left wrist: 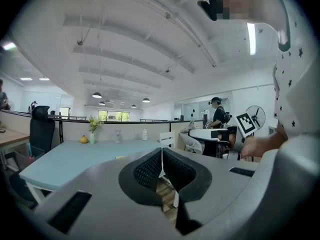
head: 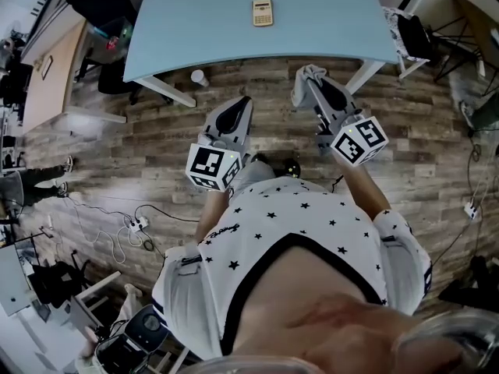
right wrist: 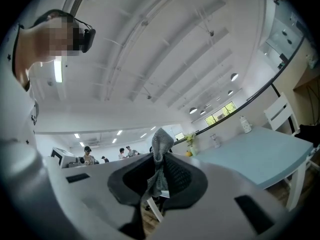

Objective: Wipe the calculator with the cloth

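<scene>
Calculator (head: 263,12) lies flat on the pale blue table (head: 195,29), at twelve o'clock from the person and well apart from both tongs. The cloth (head: 304,88), a grey knitted rag, is pinched in the right tongs (head: 315,82). In the right gripper view it stands up above the closed tips and hangs down between them. These tongs are held over the wood-plank floor (head: 117,154) just short of the table's near edge, at about five o'clock from the calculator. The left tongs (head: 242,104) are beside them at about six o'clock from it, also over the floor, with the jaws pressed together and gripping nothing. A paper cup (head: 198,77) stands on the floor by a table leg, at ten o'clock from the left tongs. A power strip (head: 138,224) with looping white cables lies farther off at eight o'clock.
</scene>
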Action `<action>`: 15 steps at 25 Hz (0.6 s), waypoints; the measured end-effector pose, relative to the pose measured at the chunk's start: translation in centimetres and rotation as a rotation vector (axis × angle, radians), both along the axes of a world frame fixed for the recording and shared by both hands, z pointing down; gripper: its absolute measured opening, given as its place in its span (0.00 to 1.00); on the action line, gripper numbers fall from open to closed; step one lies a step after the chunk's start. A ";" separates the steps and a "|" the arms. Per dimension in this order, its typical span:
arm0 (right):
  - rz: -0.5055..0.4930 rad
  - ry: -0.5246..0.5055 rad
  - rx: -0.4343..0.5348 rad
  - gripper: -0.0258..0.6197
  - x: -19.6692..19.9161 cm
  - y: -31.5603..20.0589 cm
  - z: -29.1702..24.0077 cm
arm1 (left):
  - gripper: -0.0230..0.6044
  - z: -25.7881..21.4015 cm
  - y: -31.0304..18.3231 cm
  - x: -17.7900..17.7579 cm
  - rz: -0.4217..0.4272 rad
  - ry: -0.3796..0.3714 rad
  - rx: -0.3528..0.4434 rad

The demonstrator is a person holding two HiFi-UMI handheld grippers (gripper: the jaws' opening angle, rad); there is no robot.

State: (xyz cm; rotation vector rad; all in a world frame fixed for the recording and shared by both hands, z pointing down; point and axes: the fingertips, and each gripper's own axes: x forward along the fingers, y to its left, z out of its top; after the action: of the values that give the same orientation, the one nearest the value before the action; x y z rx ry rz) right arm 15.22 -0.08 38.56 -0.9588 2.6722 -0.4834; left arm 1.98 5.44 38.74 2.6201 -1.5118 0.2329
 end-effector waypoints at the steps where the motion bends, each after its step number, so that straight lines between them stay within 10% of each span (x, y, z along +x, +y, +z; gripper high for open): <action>1: 0.005 -0.002 -0.001 0.10 0.1 -0.1 0.0 | 0.09 0.0 -0.2 0.1 0.006 -0.002 0.001; 15: 0.053 0.003 0.004 0.10 1.1 -4.5 -0.1 | 0.09 0.1 -6.5 0.4 0.048 -0.001 0.028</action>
State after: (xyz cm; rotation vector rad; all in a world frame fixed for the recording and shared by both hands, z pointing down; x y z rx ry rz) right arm 16.27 -4.59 38.50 -1.0270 2.6424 -0.4660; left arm 2.42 -1.02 38.83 2.6805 -1.4650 0.2189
